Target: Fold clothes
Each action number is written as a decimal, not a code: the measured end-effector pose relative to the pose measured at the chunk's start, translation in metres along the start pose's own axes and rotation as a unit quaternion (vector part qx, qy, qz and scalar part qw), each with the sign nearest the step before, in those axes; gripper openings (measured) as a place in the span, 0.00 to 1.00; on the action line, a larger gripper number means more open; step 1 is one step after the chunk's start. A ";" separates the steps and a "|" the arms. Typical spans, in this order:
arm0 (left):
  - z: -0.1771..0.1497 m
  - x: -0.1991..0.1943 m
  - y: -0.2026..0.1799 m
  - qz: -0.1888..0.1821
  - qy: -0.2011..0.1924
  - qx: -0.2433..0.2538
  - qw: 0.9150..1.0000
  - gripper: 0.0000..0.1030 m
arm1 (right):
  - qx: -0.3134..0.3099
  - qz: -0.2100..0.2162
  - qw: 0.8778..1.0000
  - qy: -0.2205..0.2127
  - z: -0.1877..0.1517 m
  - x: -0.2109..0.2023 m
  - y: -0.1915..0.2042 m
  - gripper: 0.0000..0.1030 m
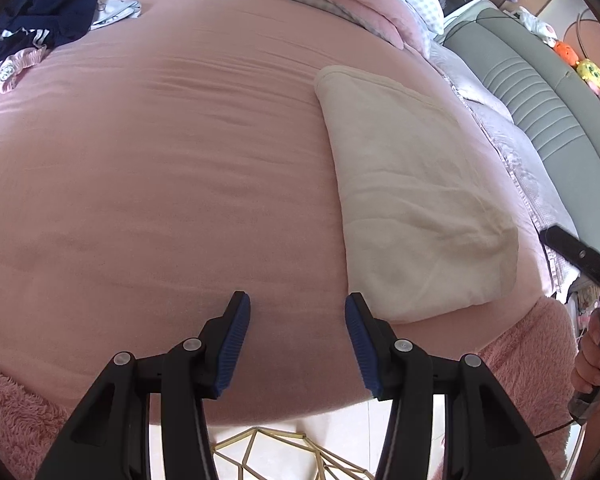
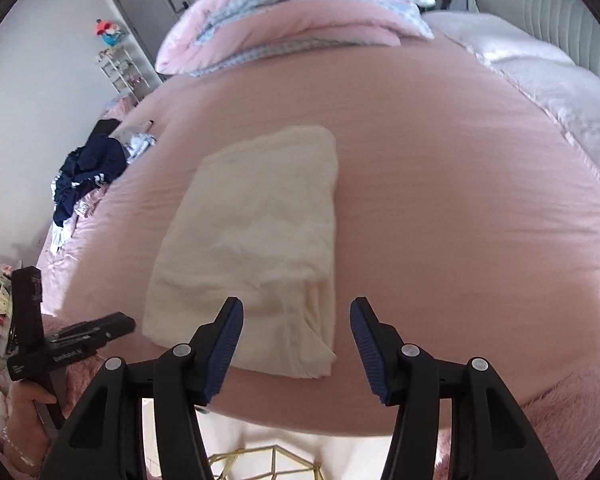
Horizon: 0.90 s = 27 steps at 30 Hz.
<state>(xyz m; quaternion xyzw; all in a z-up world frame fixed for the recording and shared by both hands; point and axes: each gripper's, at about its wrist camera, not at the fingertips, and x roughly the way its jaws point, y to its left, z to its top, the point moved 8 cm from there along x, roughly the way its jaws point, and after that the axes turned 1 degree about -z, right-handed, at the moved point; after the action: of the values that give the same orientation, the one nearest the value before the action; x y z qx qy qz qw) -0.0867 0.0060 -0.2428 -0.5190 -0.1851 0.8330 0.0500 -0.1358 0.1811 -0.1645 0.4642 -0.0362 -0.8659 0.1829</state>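
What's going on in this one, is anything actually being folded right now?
Not right now. A person holds a hand-held gripper in each hand over a pink bed. A cream cloth lies folded into a rectangle on it. The left hand-held gripper and right hand-held gripper are both open and grip nothing. A dark blue garment pile waits unfolded at the bed's far side.

Both grippers point steeply down, jaws parted and holding nothing. The left gripper (image 1: pixel 297 312) hangs with its blue pads (image 1: pixel 233 344) well apart; the right gripper (image 2: pixel 296 316) likewise — a hand (image 1: pixel 592 360) wraps its handle, another hand (image 2: pixel 26 408) grips the left's.
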 end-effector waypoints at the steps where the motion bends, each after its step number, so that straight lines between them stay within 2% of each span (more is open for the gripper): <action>1: 0.000 0.002 -0.001 0.001 0.001 0.003 1.000 0.45 | -0.031 0.010 0.999 -0.004 0.003 0.005 0.020 0.55; 5: -0.003 0.003 -0.003 0.007 0.004 0.011 1.000 0.45 | -0.124 -0.003 0.991 0.047 -0.014 0.065 0.087 0.54; 8: -0.004 0.004 -0.003 0.007 0.007 0.014 1.000 0.45 | -0.181 -0.007 0.981 0.069 -0.034 0.094 0.112 0.54; 11: -0.009 0.007 -0.012 -0.007 0.021 0.034 0.999 0.45 | -0.166 -0.002 0.983 0.076 -0.038 0.106 0.108 0.55; 13: -0.015 0.004 -0.026 -0.033 0.032 0.064 0.997 0.45 | -0.146 0.012 0.986 0.079 -0.035 0.105 0.104 0.54; 14: -0.015 0.000 -0.031 -0.033 0.024 0.075 0.996 0.45 | -0.140 0.015 0.987 0.079 -0.033 0.103 0.103 0.54; 18: 0.005 -0.009 -0.014 0.032 -0.027 0.060 0.997 0.45 | -0.141 0.024 0.989 0.038 -0.021 0.085 0.108 0.54; 19: 0.010 -0.008 -0.009 0.049 -0.034 0.058 0.997 0.45 | -0.148 0.016 0.988 0.032 -0.021 0.082 0.107 0.54; 21: 0.017 0.008 -0.011 0.075 -0.021 0.087 0.993 0.45 | -0.159 -0.010 0.986 0.040 -0.023 0.090 0.102 0.54; 24: 0.007 0.026 -0.026 0.083 0.021 0.138 0.987 0.42 | -0.138 -0.018 0.989 0.050 -0.028 0.096 0.090 0.54; 25: 0.002 0.022 -0.031 0.085 0.018 0.154 0.984 0.42 | -0.134 -0.018 0.989 0.055 -0.031 0.097 0.087 0.54; 27: -0.002 0.010 -0.034 0.061 0.017 0.152 0.986 0.42 | -0.136 -0.020 0.989 0.061 -0.034 0.097 0.082 0.54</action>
<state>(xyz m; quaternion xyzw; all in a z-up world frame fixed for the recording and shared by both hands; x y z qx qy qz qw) -0.0933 0.0409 -0.2403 -0.5301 -0.0237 0.8437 0.0808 -0.1331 0.0745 -0.2415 0.4880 0.1021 -0.8360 0.2290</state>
